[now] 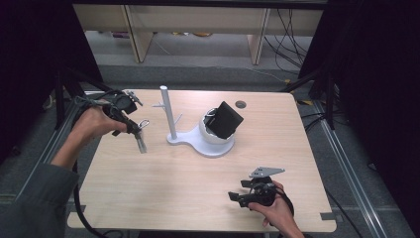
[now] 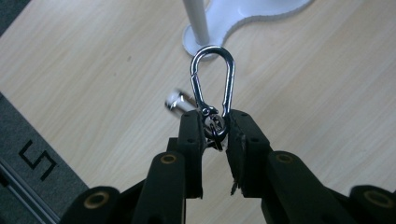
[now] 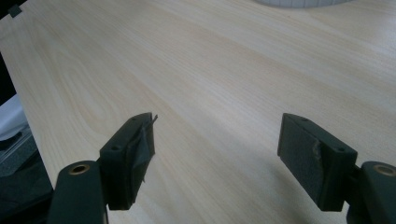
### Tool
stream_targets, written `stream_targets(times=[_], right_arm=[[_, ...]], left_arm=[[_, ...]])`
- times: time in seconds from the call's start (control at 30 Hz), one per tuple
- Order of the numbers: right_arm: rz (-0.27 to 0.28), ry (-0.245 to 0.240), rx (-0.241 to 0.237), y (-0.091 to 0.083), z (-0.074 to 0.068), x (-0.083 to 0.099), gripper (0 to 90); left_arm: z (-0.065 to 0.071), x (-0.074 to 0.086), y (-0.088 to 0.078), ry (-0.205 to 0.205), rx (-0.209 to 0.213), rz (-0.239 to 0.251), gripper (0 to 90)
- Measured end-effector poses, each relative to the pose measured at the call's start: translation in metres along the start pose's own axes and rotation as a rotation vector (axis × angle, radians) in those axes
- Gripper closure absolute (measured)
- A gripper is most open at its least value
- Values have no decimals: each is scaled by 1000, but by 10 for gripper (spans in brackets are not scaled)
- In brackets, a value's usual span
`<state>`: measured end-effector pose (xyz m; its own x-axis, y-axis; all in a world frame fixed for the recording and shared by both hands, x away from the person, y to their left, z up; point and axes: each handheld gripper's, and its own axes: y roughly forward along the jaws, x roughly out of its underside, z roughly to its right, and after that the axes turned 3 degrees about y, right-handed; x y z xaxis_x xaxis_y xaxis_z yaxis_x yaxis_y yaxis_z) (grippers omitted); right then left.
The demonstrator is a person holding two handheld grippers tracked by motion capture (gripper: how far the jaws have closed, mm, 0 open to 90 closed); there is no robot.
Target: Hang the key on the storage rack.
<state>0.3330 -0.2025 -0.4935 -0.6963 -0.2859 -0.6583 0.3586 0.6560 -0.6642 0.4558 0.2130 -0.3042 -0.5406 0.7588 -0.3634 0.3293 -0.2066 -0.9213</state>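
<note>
The left gripper (image 2: 215,133) is closed on the ring end of a silver clip (image 2: 212,79), held in the air above the table (image 1: 163,188) at its left side. The clip's long axis runs straight out from the jaws toward the white pole (image 1: 168,111) of the stand (image 1: 200,144) (a short peg juts from that pole), which lies just beyond the clip's loop. The left hand is much nearer the pole. The right gripper (image 1: 236,191) rests near the front edge, jaws wide apart and empty.
</note>
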Motion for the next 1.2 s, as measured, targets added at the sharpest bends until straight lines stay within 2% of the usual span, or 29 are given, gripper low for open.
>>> stream_targets(times=[0.03, 0.1, 0.13, 0.17, 0.3, 0.33, 0.4, 0.43, 0.5, 0.53, 0.57, 0.6, 0.67, 0.7, 0.73, 0.8, 0.83, 0.9, 0.97, 1.0, 1.03, 1.07, 1.13, 1.2], right_arm=[[4, -24, 18, -1, 2, 0, 284], [-2, -19, 14, -1, 1, -1, 284], [-4, -17, -8, 0, 2, -1, 284], [-6, -4, -6, 0, 1, 0, 284], [-1, -17, 16, -1, 1, -1, 284], [-6, -7, 16, -1, 0, 0, 285], [-6, -28, 2, 1, 2, -1, 285], [-4, -51, 11, 0, 3, -1, 284], [-7, -50, 2, 1, 3, -1, 285], [-6, -50, 1, 1, 3, -1, 285], [-5, -22, -8, 1, 1, 0, 285], [-8, -32, 4, 0, 2, -1, 285], [-1, -34, -1, 1, 2, -1, 285], [-7, -52, 2, 1, 3, -1, 285], [-16, -20, -14, 1, 1, -1, 285], [-18, -13, 4, 0, -1, -1, 285], [-7, -45, 9, 1, 1, -1, 285], [-14, -34, 10, 0, 1, -1, 285], [-10, -16, -8, 1, 1, -1, 285], [-3, -39, -6, 1, 2, -1, 285], [-8, -24, -10, 1, 1, -1, 285], [-12, -44, 2, 0, 2, -1, 285], [-16, -23, 1, 0, 0, -1, 285], [-9, -52, 5, 0, 1, -2, 286]], left_arm=[[-4, -3, -4, -5, -8, 1, 752], [-6, -4, -6, -8, -10, 0, 752], [-8, -7, -10, -19, -19, 13, 752], [-9, -9, -12, -26, -23, 13, 752], [-13, -15, -16, -34, -14, 46, 752], [-14, -17, -16, -39, -18, 47, 752], [-13, -20, -15, -38, -19, 48, 752], [-13, -22, -15, -35, -23, 47, 752], [-14, -24, -14, -32, -22, 43, 752], [-15, -28, -13, -38, -26, 53, 752], [-15, -29, -12, -31, -23, 47, 752], [-15, -31, -12, -38, -19, 45, 752], [-17, -34, -11, -32, -27, 43, 752], [-17, -35, -10, -39, -24, 45, 753], [-20, -37, -7, -50, -29, 46, 753], [-23, -39, -4, -59, -12, 59, 753], [-24, -40, -2, -57, -10, 63, 753], [-23, -41, 0, -59, -18, 59, 753], [-21, -44, 6, -52, -7, 29, 753], [-21, -45, 7, -62, -12, 32, 753], [-21, -46, 9, -67, -12, 35, 753], [-21, -47, 10, -65, -8, 32, 753], [-20, -48, 14, -68, -8, 22, 753], [-20, -49, 17, -72, -3, 17, 753]])
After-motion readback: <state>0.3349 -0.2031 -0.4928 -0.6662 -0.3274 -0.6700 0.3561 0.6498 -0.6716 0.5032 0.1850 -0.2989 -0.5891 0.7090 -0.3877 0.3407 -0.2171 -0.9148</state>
